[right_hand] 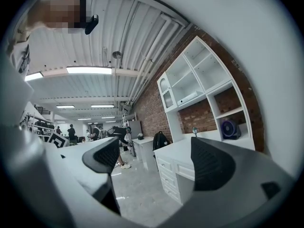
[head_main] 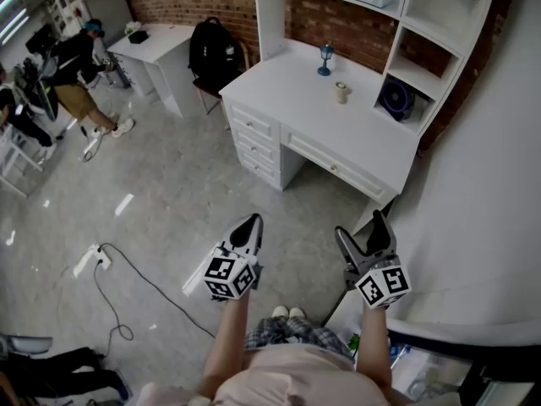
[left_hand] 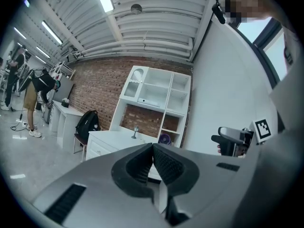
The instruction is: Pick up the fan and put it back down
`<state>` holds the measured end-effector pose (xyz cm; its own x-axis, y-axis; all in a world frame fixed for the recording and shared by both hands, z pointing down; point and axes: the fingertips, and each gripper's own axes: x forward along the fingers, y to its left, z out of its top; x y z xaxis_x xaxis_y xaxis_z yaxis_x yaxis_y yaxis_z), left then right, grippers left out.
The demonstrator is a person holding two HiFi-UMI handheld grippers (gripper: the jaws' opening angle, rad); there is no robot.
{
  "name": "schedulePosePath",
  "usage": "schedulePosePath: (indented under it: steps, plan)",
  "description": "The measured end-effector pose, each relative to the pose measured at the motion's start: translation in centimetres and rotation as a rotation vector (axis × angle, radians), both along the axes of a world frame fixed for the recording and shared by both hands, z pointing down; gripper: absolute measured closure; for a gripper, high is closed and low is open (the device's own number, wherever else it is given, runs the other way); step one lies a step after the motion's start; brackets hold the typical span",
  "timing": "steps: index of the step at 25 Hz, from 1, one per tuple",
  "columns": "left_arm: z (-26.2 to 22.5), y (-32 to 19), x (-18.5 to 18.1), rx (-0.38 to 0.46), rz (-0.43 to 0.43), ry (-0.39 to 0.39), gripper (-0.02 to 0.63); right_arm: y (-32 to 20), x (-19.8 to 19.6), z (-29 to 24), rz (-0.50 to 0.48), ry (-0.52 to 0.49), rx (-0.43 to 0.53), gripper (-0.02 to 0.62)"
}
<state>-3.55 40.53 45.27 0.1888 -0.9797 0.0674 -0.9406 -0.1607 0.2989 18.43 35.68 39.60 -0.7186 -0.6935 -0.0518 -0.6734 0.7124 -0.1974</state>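
The small dark blue fan [head_main: 396,100] stands in the lowest cubby of the white hutch, at the right end of the white desk [head_main: 296,100]. It also shows far off as the fan [left_hand: 165,138] in the left gripper view and the fan [right_hand: 229,128] in the right gripper view. Both grippers hang over the floor well short of the desk and point toward it. My left gripper [head_main: 254,220] [left_hand: 153,148] is shut, its tips meeting on nothing. My right gripper [head_main: 362,225] [right_hand: 154,148] stands wide open and empty.
On the desk top stand a small blue lamp [head_main: 325,57] and a pale cup [head_main: 341,92]. A black backpack [head_main: 215,53] sits on a chair left of the desk. A power strip [head_main: 93,260] with its cable lies on the floor. People stand far left.
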Motion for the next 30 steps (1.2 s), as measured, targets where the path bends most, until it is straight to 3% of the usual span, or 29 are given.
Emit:
schedulePosePath:
  steps: [13, 30]
  plan:
    - [0.3, -1.6, -1.9, 0.002, 0.001, -0.01, 0.578, -1.4, -1.8, 0.3, -0.008, -0.004, 0.002, 0.13]
    - [-0.4, -9.0, -3.7, 0.037, 0.031, -0.03, 0.578, -8.1, -3.8, 0.7, 0.014, 0.004, 0.01, 0.131]
